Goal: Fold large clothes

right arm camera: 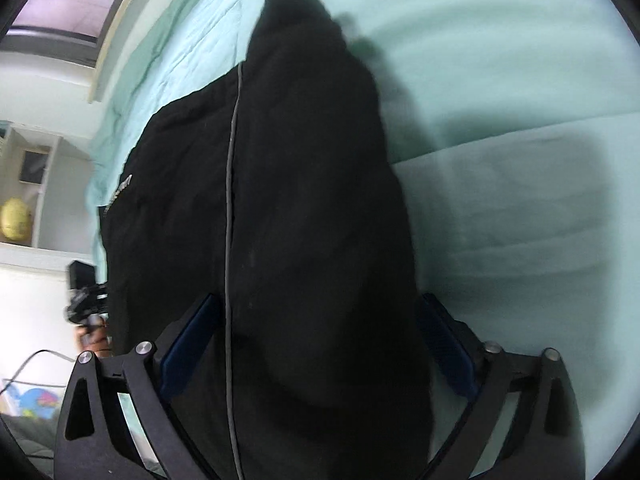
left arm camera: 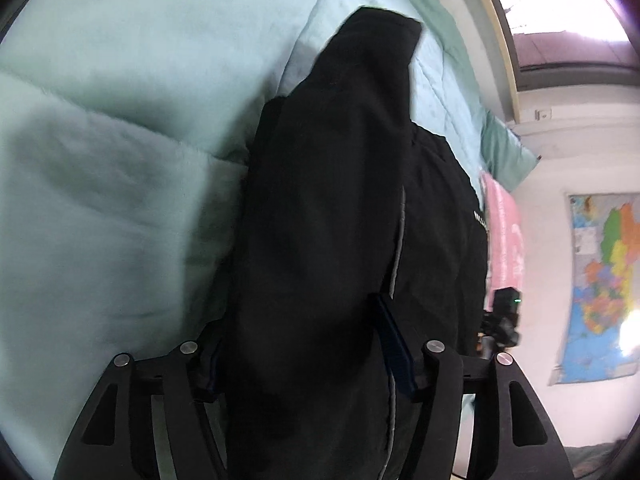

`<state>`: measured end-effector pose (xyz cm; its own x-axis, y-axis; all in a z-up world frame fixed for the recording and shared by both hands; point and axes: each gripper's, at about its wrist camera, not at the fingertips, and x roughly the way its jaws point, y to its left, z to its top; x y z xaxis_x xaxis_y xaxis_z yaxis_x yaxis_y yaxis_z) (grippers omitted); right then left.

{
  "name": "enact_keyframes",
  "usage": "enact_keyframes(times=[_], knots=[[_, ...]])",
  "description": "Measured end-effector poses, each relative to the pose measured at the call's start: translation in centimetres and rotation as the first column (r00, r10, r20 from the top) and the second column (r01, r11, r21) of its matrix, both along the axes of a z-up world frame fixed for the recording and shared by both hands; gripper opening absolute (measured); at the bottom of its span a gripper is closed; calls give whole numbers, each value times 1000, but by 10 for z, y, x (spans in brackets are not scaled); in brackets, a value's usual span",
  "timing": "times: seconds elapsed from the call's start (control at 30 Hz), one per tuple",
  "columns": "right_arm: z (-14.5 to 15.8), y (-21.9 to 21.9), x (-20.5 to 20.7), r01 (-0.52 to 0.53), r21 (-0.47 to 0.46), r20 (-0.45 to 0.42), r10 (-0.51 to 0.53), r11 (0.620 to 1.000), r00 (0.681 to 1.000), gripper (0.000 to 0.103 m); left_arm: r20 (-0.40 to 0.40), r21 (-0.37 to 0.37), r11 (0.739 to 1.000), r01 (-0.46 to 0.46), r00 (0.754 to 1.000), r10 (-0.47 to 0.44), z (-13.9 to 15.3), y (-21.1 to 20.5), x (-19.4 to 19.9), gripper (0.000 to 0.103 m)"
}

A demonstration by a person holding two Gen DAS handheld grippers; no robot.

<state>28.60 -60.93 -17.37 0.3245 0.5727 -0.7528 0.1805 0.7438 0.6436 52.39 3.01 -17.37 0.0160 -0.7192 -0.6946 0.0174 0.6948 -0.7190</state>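
Observation:
A large black jacket (left arm camera: 340,140) with a thin grey zip line lies in a long bunched fold on the mint green bed cover (left arm camera: 120,60). In the left wrist view my left gripper (left arm camera: 298,320) has the thick near end of the fold filling the space between its fingers; the blue pad of the right finger (left arm camera: 394,344) presses against the cloth, and the other pad is hidden by it. The right wrist view shows the same jacket (right arm camera: 312,140) between both blue pads of my right gripper (right arm camera: 320,300), which grips the fold from the opposite side.
A fluffy pale green blanket (left arm camera: 80,220) lies folded beside the jacket. A pink cloth (left arm camera: 504,232) sits at the bed's edge, with a coloured map (left arm camera: 600,280) on the wall beyond. A hand (right arm camera: 92,336) holding the other gripper's body shows past the jacket.

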Motion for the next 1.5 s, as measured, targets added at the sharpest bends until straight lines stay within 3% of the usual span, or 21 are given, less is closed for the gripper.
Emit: enact_keyframes(times=[0.13, 0.2, 0.3, 0.43, 0.5, 0.6, 0.63, 0.67, 0.77, 0.87, 0.93, 1.1, 1.2, 1.37, 1.5], knots=[[1, 14, 10, -49, 7, 22, 49, 999, 999, 100, -20, -44, 999, -7, 1000, 6, -9, -6, 2, 66], [6, 20, 11, -73, 26, 35, 72, 997, 997, 83, -7, -33, 999, 2, 1000, -2, -6, -8, 3, 65], [20, 28, 6, -126, -38, 59, 128, 991, 990, 73, 18, -76, 997, 4, 1000, -3, 7, -8, -2, 52], [12, 35, 10, -143, -32, 39, 144, 989, 989, 75, 31, -50, 998, 31, 999, -29, 6, -14, -1, 50], [1, 38, 21, -137, 21, 16, 137, 990, 990, 81, 3, -53, 998, 41, 999, -41, -4, -20, 5, 55], [-8, 40, 28, -108, 51, 3, 108, 993, 994, 83, -43, -68, 997, 21, 999, -24, -16, -26, 9, 59], [-6, 42, 27, -101, 44, 7, 101, 994, 995, 83, -24, -47, 999, 27, 999, -28, -12, -30, 8, 58], [-2, 44, 24, -103, 27, 21, 102, 994, 995, 79, -5, -32, 999, 29, 1000, -29, -8, -30, 7, 49], [26, 52, 8, -103, -55, 93, 108, 993, 990, 52, 96, -18, 999, 32, 995, -30, 24, -34, -7, 27], [57, 67, -11, -91, -108, 166, 108, 990, 980, 42, 169, -83, 996, 22, 986, -8, 62, -37, -26, 23], [78, 78, -26, -81, -120, 211, 105, 989, 972, 40, 221, -123, 992, 37, 975, -9, 92, -44, -43, 23], [124, 101, -72, -54, -128, 289, 89, 990, 953, 38, 318, -125, 989, 81, 947, -37, 151, -60, -82, 23], [150, 119, -104, -58, -157, 307, 105, 986, 946, 38, 372, -124, 988, 91, 927, -38, 183, -50, -116, 23], [185, 136, -155, -77, -191, 299, 132, 979, 945, 38, 378, -142, 986, 81, 925, -22, 209, -7, -158, 23], [194, 138, -186, -105, -214, 252, 159, 971, 955, 38, 349, -151, 986, 72, 937, -15, 209, 9, -191, 23]])
